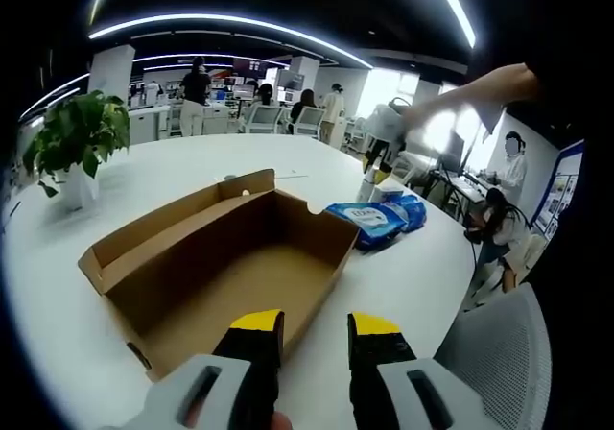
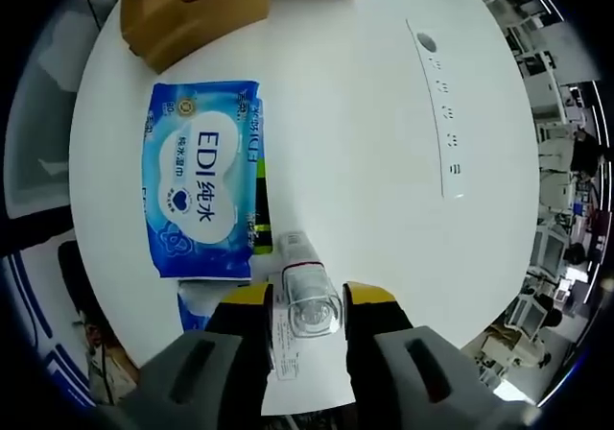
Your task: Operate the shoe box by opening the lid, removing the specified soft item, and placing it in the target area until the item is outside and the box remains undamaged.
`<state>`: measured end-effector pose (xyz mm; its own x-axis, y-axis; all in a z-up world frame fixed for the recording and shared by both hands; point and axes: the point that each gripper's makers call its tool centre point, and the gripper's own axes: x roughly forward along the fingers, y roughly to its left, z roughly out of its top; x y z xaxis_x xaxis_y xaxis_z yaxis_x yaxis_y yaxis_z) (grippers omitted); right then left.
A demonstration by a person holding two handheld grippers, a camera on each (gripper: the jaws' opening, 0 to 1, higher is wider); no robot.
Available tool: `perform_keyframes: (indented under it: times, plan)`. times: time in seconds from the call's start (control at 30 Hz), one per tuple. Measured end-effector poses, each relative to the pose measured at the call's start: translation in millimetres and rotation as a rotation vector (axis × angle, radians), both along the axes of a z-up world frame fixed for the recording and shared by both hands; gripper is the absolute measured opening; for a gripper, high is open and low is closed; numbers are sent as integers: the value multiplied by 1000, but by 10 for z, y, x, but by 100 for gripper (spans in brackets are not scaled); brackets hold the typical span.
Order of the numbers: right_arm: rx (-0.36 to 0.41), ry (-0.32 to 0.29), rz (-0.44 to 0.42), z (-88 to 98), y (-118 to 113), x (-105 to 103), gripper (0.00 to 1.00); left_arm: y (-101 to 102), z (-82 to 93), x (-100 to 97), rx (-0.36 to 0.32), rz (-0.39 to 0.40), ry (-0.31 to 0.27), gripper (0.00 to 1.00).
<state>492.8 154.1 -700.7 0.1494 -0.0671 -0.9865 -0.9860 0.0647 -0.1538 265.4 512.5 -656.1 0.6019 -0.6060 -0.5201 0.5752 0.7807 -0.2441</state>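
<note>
Both my tongs stand open and hold nothing, so I should lift my right gripper (image 2: pixel 305 300) straight up from the wipes pack (image 2: pixel 202 180), away from the shoe box (image 1: pixel 225 257).

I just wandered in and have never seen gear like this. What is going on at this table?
A person is working with a hand-held gripper in each hand at a round white table. The left hand-held gripper hovers open over the near edge of an open, empty cardboard shoe box. The right hand-held gripper hangs above the table with a small clear bottle between its jaws, beside a blue pack of wipes lying outside the box.
</note>
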Motion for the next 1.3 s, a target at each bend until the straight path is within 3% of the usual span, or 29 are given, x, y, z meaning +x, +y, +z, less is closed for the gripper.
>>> perform_keyframes:
  times: [0.37,0.83,1.07,1.3]
  plan:
    - [19,-30,-9,109,-4,8,27,41,42,-3,-7,10,-10,27]
    - [19,-82,-33,330,-174,-93,28,-4,103,-21,-19,-10,-25,27]
    - [103,-146,-160,470,-217,-124,28,46,145,-29,-36,-4,-30,27]
    - [142,-167,-251,558,-379,-229,29,51,159,-29,-40,-19,-36,26]
